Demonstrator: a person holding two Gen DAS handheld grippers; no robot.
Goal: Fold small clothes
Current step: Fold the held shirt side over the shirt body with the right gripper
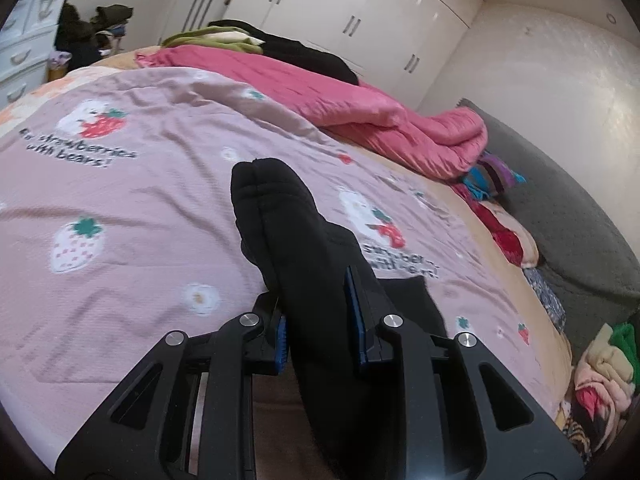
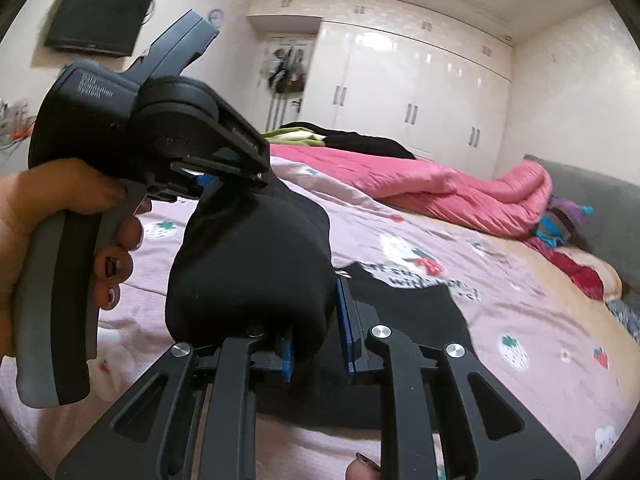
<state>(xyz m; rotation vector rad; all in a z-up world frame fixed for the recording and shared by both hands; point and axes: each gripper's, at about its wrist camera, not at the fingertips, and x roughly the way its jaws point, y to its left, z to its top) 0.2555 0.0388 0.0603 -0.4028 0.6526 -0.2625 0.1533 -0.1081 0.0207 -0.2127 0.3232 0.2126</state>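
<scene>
Black cloth (image 1: pixel 296 248) held up above pink strawberry blanket (image 1: pixel 120 208). My left gripper (image 1: pixel 320 320) pinches 1 edge, my right gripper (image 2: pixel 316 332) pinches other edge, both closed on it. Rest of cloth lies on bed below. Cloth's long side runs between my 2 grippers, left one just beside right.

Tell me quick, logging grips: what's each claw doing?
Left claw: shut on the black garment.
Right claw: shut on the same black garment.
</scene>
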